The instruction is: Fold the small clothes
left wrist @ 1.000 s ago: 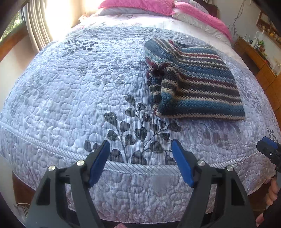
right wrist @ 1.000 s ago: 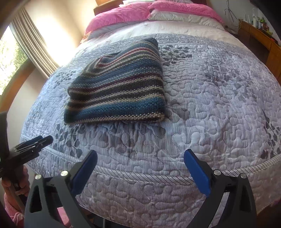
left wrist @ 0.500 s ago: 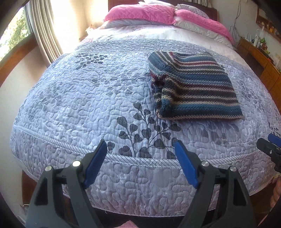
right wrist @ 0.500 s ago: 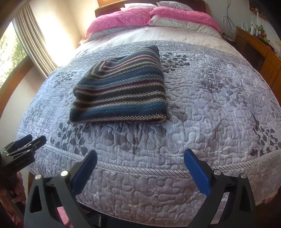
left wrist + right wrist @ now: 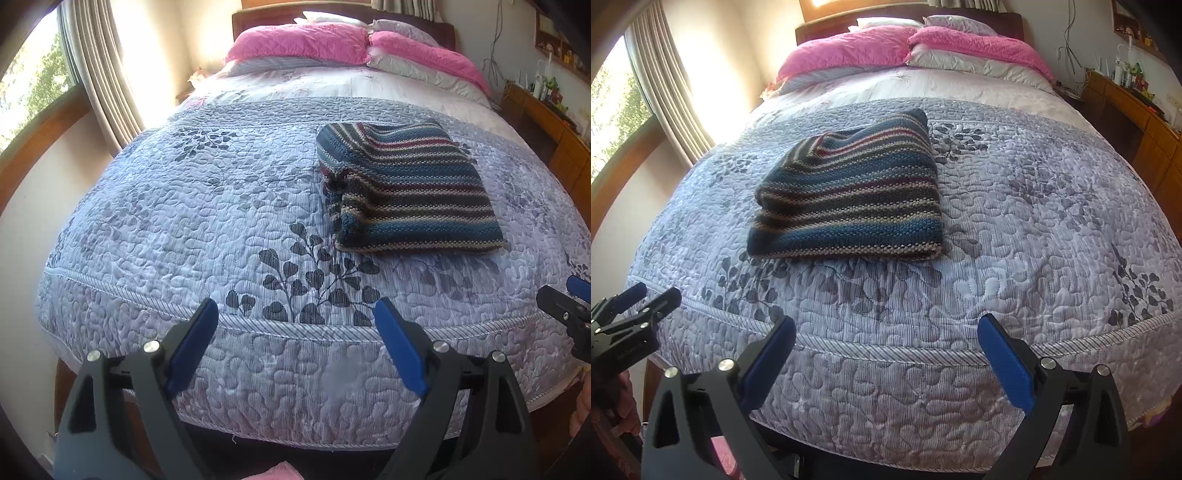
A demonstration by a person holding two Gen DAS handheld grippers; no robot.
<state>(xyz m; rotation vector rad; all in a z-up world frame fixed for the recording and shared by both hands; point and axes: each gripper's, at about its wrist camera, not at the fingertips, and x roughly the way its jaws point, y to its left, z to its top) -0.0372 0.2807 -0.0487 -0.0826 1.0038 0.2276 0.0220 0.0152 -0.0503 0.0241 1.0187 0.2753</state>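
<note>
A striped knitted garment (image 5: 406,192) (image 5: 853,199) in blue, maroon and beige lies folded into a rough rectangle on the quilted lilac bedspread (image 5: 207,206) (image 5: 1034,236). My left gripper (image 5: 295,317) hangs open off the foot of the bed, well short of the garment and to its left. My right gripper (image 5: 886,332) is open too, also beyond the bed's foot edge, with nothing between its blue pads (image 5: 1004,362). Each gripper shows at the side of the other's view: the right gripper's tip (image 5: 565,306) and the left gripper's tip (image 5: 631,314).
Pink and grey pillows (image 5: 325,44) (image 5: 916,48) lie at the headboard. A window with a curtain (image 5: 99,74) (image 5: 661,88) is on the left. A wooden dresser (image 5: 1137,122) (image 5: 546,122) with small items runs along the right wall.
Both grippers have drawn back and risen away from the bed, so the garment looks smaller and farther and the pillows and headboard have come into view. The garment has not moved.
</note>
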